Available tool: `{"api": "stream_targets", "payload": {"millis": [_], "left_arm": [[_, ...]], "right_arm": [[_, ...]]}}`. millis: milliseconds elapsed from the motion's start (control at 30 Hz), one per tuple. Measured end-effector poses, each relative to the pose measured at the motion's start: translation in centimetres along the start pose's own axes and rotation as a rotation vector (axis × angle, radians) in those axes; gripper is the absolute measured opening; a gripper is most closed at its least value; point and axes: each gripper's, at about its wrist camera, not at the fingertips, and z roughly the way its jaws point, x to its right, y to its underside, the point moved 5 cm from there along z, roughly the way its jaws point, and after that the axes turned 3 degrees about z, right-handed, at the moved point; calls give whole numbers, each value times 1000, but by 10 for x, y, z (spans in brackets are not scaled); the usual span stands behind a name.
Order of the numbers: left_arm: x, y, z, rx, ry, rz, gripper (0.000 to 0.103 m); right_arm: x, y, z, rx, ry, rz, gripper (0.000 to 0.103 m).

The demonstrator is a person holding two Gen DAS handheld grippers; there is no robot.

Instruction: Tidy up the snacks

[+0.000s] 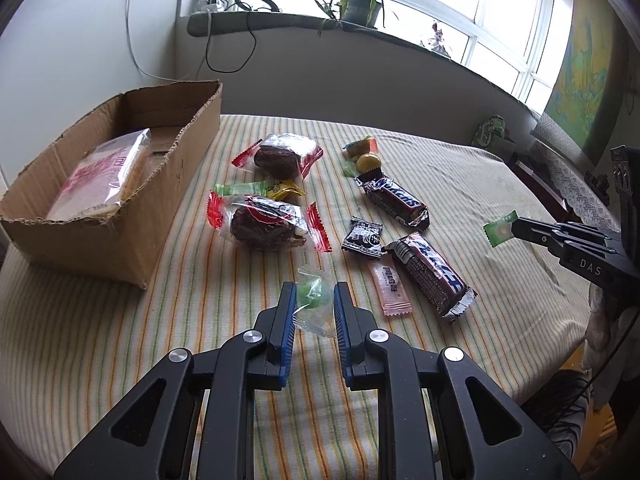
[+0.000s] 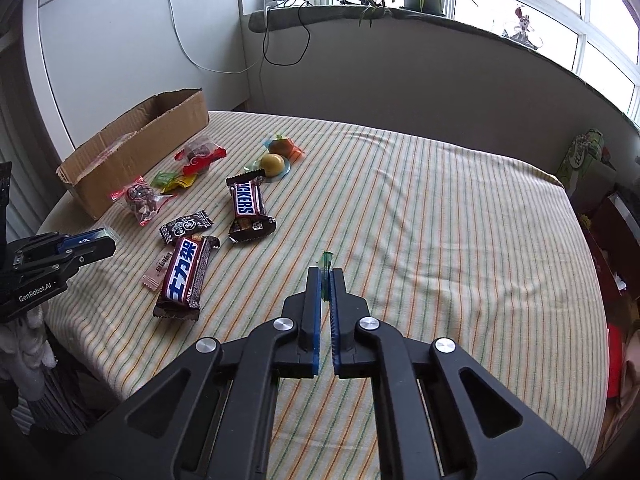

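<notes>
My left gripper is shut on a green candy in a clear wrapper, just above the striped cloth. The right gripper is shut on a thin green packet, seen edge-on here. In the left wrist view that green packet hangs flat-on at the right gripper's tip, above the cloth. A torn cardboard box stands at the left with a pink-printed biscuit pack inside. Loose between the grippers lie two Snickers bars and two brown cakes in red-ended wrappers.
A small black packet, a pink sachet, a yellow ball candy and green and yellow sweets lie on the table. A wall and a sill with plants stand behind; clutter lines the right edge.
</notes>
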Motion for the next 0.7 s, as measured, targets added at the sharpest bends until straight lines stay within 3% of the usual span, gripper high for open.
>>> {"api": "stream_targets", "payload": {"millis": [300,700], "left_arm": [[-22,-15,-21,58,-24,-27,17],[-85,-42,-44,133,-111,-97,17]], "right_arm": [[-35,-37,-15,61,-45,-62,4],[-115,-101,-2,131,-135,-183,3]]}}
